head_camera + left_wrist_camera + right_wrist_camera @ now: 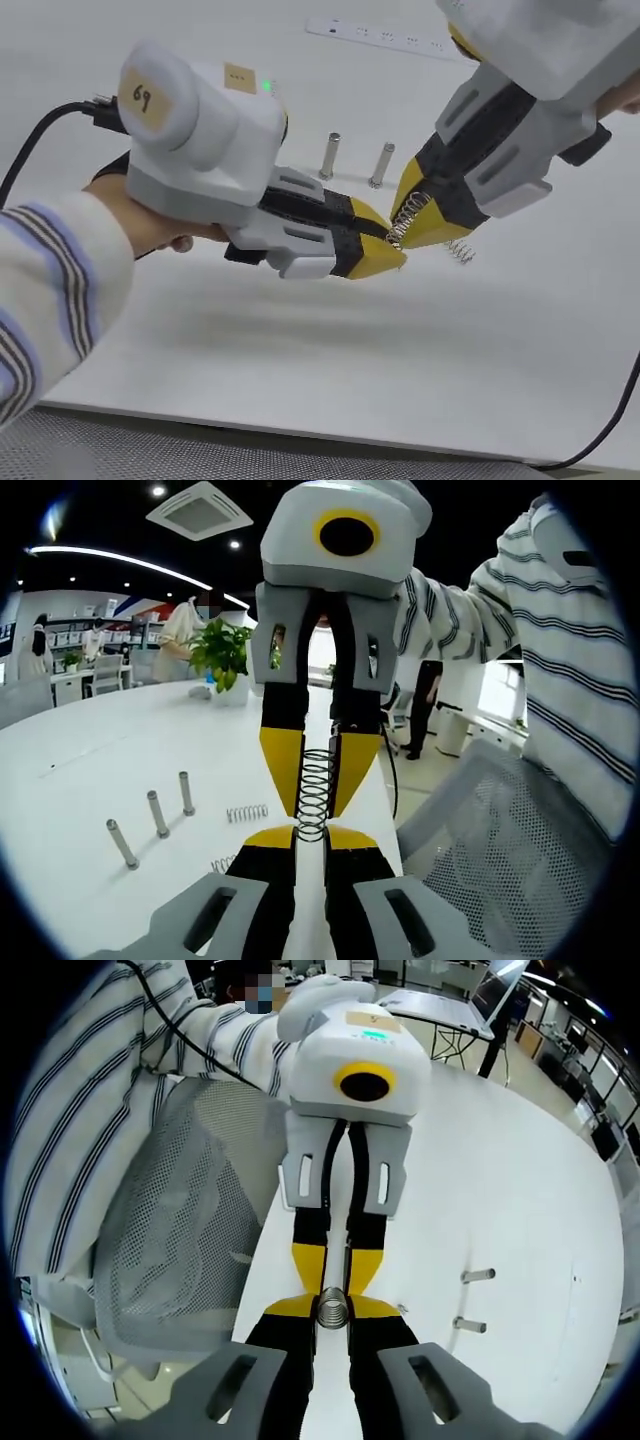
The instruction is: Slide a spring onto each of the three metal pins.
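Note:
A small metal spring (407, 218) (314, 792) (333, 1309) is held in the air between both grippers. My right gripper (418, 214) (333, 1310), coming down from the upper right, is shut on it. My left gripper (395, 252) (311, 840) meets it tip to tip, and its jaws pinch the spring's lower end. Three upright metal pins (120, 842) (157, 813) (186, 793) stand bare on the white table; two of them (331, 155) (381, 165) show just behind the grippers. A loose spring (460, 250) (247, 812) lies on the table, and another one (222, 864) lies closer.
A white power strip (385, 38) lies at the table's far edge. The near table edge (300, 432) runs below the grippers. A mesh chair (500, 840) (170, 1260) stands beside the table. Black cables (40, 130) trail from both grippers. A potted plant (222, 652) stands far off.

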Demonstrator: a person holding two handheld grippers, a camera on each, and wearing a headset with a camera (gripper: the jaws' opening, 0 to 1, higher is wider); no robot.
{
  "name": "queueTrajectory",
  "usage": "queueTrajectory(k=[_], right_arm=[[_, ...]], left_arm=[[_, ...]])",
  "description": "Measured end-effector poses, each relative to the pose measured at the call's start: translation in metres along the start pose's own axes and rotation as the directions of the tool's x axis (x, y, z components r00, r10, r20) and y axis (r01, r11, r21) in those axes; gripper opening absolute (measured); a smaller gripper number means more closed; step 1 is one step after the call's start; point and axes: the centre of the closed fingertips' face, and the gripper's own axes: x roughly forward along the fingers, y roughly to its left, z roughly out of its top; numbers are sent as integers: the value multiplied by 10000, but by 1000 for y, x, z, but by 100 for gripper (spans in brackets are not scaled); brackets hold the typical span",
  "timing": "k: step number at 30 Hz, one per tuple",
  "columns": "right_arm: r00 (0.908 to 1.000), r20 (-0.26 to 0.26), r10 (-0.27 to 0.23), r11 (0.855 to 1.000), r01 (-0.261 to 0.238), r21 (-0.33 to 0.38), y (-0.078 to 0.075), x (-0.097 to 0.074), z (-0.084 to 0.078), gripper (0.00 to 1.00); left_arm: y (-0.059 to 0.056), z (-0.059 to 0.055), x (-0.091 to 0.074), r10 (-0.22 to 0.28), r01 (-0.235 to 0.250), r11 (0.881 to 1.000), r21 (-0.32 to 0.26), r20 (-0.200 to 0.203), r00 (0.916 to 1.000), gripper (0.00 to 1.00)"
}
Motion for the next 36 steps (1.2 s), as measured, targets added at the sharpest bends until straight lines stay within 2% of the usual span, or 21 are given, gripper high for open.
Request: queueTrajectory(k=[14,22,31,36], right_arm=[[9998,60,-181,9997,180,170,-8,3,2,8],[9999,84,-138,9997,136,221,-10,5,4,8],[9998,68,-172,9998,171,142,-14,4,7,8],[9998,3,-199,9998,198,89,-15,5,7,8]], left_arm=[[9,-3,-4,197,-196,9998,101,-129,9997,1],[11,-5,-7,169,-168,9998,52,-214,9996,1],[15,-4,-13,367,-367,9993,0,-133,9992,1],[19,-5,-15,552,-552,9985,11,-142,9984,6]])
